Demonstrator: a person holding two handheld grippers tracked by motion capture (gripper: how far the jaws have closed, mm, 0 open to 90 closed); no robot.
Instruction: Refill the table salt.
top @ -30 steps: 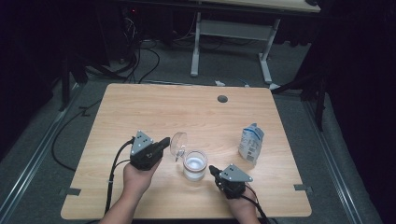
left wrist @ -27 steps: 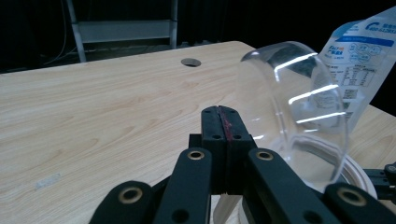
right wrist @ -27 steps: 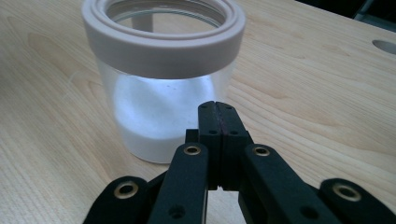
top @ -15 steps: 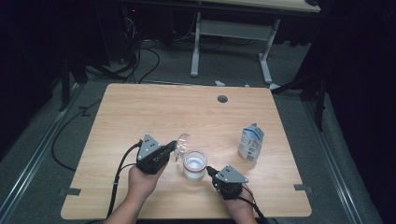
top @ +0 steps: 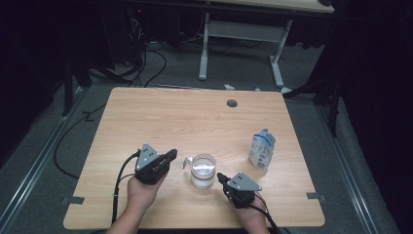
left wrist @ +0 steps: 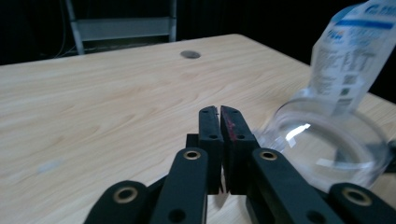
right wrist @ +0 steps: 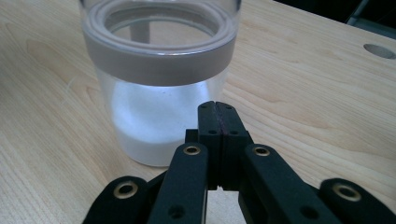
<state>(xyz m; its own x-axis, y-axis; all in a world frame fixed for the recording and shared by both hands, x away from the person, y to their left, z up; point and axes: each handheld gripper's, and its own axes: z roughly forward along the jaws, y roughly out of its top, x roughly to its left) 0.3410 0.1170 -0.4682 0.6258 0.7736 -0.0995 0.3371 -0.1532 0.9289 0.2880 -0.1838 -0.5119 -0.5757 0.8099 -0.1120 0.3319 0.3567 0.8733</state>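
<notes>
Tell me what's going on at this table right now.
A person holds a gripper in each hand at a wooden table. The left gripper and the right gripper sit on either side of a clear glass jar with white powder at the bottom. Both sets of jaws are shut and empty. A blue and white pouch stands untouched beyond the jar.

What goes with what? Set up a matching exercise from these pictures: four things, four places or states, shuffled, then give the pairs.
Things:
1. glass jar
2. pouch
3. left gripper
4. round hole

Places or states:
A. far part of the tabletop
B. between the two grippers
C. jaws shut, beside the jar's handle
D. standing at the table's right side

Pairs: 1-B, 2-D, 3-C, 4-A
</notes>
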